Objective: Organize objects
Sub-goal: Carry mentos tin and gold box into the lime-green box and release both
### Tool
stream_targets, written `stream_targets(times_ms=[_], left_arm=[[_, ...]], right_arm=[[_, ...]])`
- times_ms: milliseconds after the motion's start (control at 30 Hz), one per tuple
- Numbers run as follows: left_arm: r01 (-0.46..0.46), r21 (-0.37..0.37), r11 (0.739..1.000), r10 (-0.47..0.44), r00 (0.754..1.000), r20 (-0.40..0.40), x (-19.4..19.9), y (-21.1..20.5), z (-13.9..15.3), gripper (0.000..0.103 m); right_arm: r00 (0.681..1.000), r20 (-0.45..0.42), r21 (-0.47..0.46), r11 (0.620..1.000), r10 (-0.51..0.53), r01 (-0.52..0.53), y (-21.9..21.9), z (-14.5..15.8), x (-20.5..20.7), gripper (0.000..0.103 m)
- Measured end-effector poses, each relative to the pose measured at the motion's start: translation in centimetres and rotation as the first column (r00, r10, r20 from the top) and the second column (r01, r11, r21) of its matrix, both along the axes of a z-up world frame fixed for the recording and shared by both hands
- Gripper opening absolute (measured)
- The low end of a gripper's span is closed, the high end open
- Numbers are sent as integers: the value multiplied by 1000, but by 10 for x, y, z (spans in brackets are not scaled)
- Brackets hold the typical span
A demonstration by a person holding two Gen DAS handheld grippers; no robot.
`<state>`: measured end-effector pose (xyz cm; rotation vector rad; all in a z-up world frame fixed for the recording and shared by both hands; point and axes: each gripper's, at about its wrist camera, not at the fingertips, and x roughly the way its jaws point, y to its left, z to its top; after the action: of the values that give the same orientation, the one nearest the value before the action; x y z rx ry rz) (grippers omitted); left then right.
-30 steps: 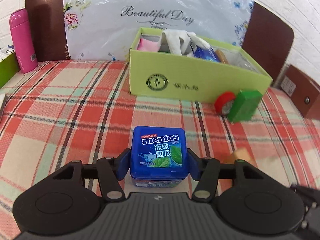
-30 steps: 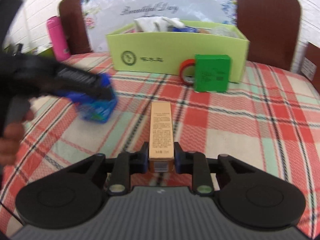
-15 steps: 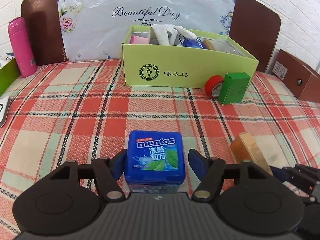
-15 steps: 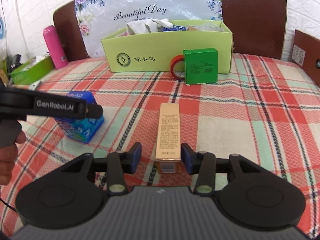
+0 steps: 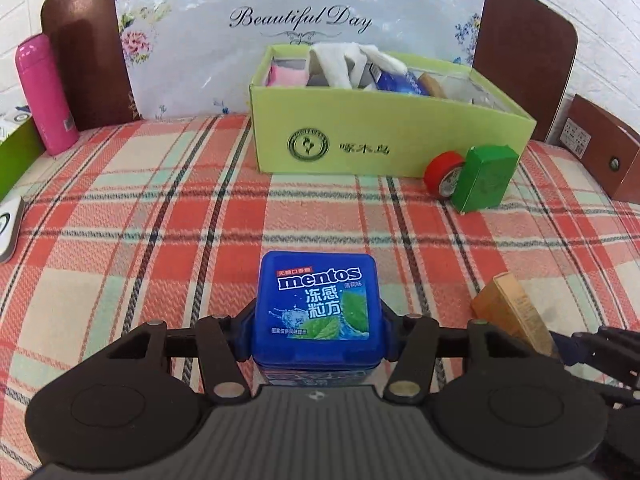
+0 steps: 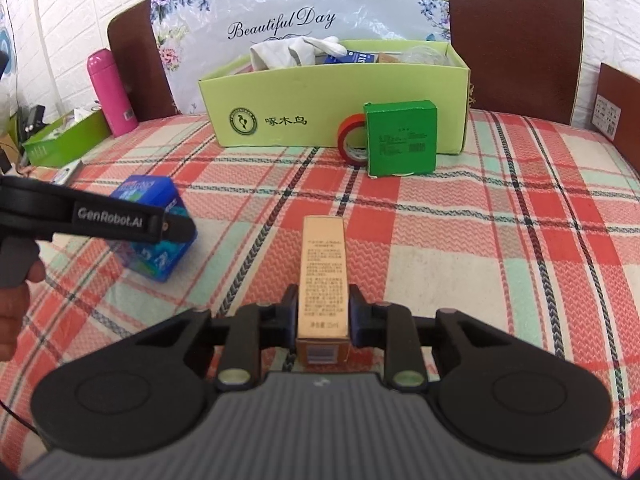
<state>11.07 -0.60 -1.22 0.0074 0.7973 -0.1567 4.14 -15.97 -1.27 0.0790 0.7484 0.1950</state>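
Note:
A blue Mentos box [image 5: 316,304] stands on the plaid cloth, and my left gripper [image 5: 316,320] is closing on it, pads pressed against both sides. In the right wrist view the same box [image 6: 160,256] sits behind the left gripper's finger [image 6: 176,228]. My right gripper [image 6: 322,312] is shut on the near end of a long gold box [image 6: 323,272] that lies pointing away from me. The gold box [image 5: 512,312] also shows at the lower right of the left wrist view. A light green carton [image 5: 380,136] holding gloves and several packets stands at the back.
A red tape roll [image 6: 350,136] and a small green box [image 6: 400,140] lean against the carton's front [image 6: 312,96]. A pink bottle [image 5: 46,96] and a green tray [image 6: 64,140] stand at the far left. Brown chair backs rise behind. A hand [image 6: 12,320] holds the left gripper.
Half a second ago both grippers stood open around their boxes. Now each has closed back onto its box. The hands have barely shifted.

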Motion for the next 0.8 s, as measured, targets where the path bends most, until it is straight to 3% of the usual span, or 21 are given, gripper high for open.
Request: stream_targets(times_ms=[700,800], left_arm=[[48,8,999,-49,986,158,45,-22,59,59],[45,-20,999,-40,981,190,56,-20,73,59]], right_arm=[[980,198,4,1000,-5,5,-29,76,55,24],[975,221,2,1000,-14,13,-34,84,67,24]])
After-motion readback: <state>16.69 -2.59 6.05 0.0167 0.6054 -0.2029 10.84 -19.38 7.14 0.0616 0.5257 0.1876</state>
